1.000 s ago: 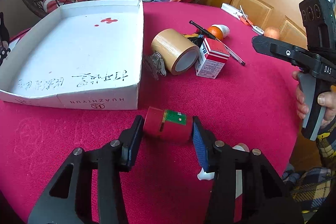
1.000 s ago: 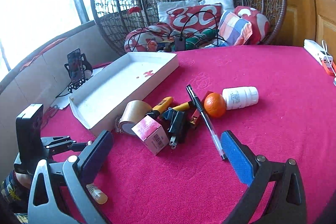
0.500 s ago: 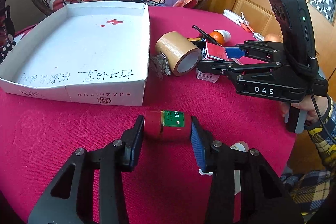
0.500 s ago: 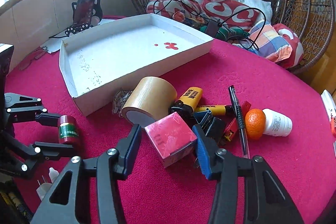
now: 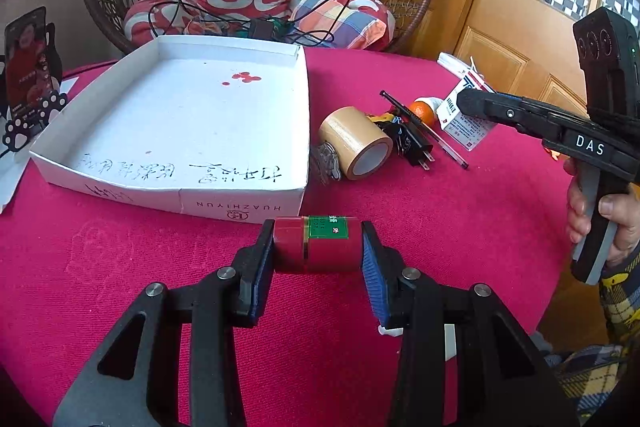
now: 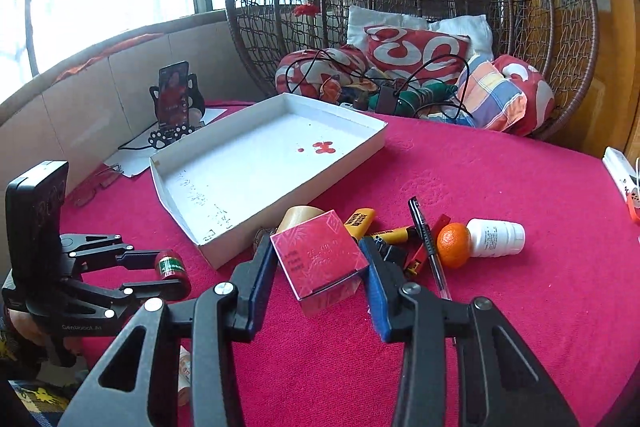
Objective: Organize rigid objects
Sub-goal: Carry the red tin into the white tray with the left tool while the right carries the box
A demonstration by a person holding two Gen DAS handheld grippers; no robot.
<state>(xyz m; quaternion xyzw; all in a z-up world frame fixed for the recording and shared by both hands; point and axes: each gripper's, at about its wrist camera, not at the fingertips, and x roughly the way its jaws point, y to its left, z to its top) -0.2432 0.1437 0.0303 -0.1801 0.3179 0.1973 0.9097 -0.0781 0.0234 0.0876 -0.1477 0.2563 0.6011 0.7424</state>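
A red cylindrical tin (image 5: 320, 251) with a green label lies crosswise between the blue pads of my left gripper (image 5: 318, 243), which is shut on it just above the red tablecloth, near the front wall of the white cardboard tray (image 5: 240, 203). In the right wrist view, my right gripper (image 6: 320, 267) is shut on a red square box (image 6: 320, 259), held tilted above the pile of small items. The left gripper (image 6: 170, 269) with the tin (image 6: 170, 265) shows at lower left there. From the left wrist, the right gripper (image 5: 472, 107) carries the box (image 5: 460, 125) at the right.
A tape roll (image 5: 356, 143), plug adapter (image 5: 412, 143), pen (image 5: 424, 131), orange (image 6: 452, 245) and white bottle (image 6: 496, 237) lie right of the tray. A phone on a stand (image 6: 174, 95) is at the far left. A wicker chair with cushions (image 6: 416, 51) stands behind.
The right gripper swung in, closed on the red box and lifted it off the pile. The left gripper tightened on the tin and raised it slightly toward the tray.
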